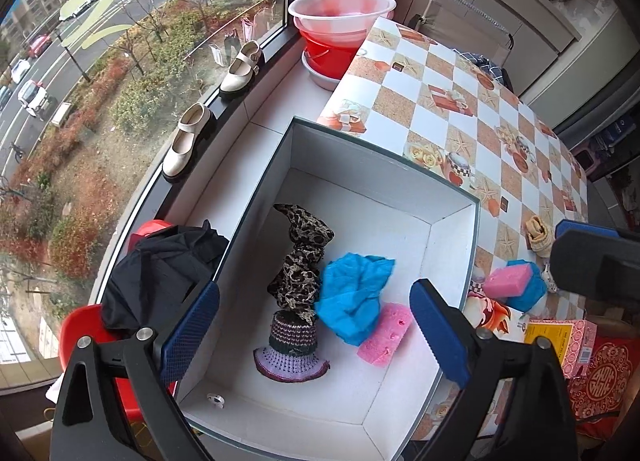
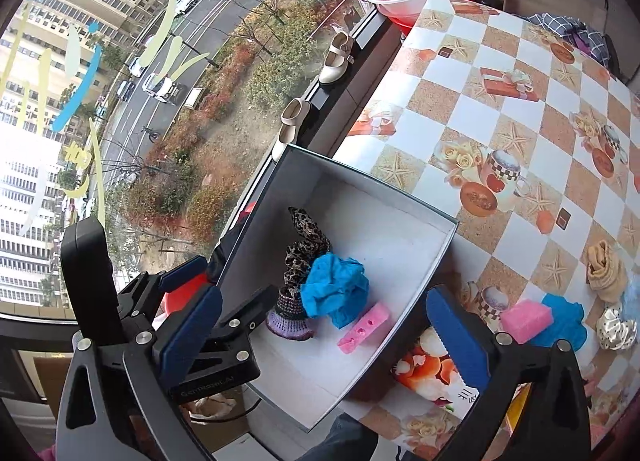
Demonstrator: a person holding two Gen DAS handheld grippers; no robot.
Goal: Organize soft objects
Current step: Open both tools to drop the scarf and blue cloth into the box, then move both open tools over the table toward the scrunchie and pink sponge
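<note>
A white open box [image 1: 456, 261] [image 2: 436, 257] holds a leopard scarf [image 1: 304, 257] [image 2: 306, 245], a blue cloth [image 1: 352, 297] [image 2: 334, 289], a pink sponge [image 1: 386, 333] [image 2: 366, 327] and a purple knit hat [image 1: 292, 349] [image 2: 288, 317]. My left gripper [image 1: 316, 333] is open and empty above the box; it also shows in the right wrist view [image 2: 208, 285]. My right gripper [image 2: 324, 345] is open and empty over the box's near corner. On the table lie a second pink sponge [image 1: 508, 280] [image 2: 526, 319], a blue cloth [image 1: 528, 289] [image 2: 564, 319], a beige sock [image 1: 538, 235] [image 2: 606, 273] and a satin scrunchie [image 2: 616, 327].
The checkered tablecloth [image 1: 440, 101] [image 2: 500, 109] covers the table to the right. Red and white basins [image 1: 340, 25] stand at the back. Two cream shoes [image 1: 188, 145] sit on the window sill. A black garment [image 1: 160, 273] lies on a red stool left of the box. A yellow-pink carton [image 1: 560, 341] is near right.
</note>
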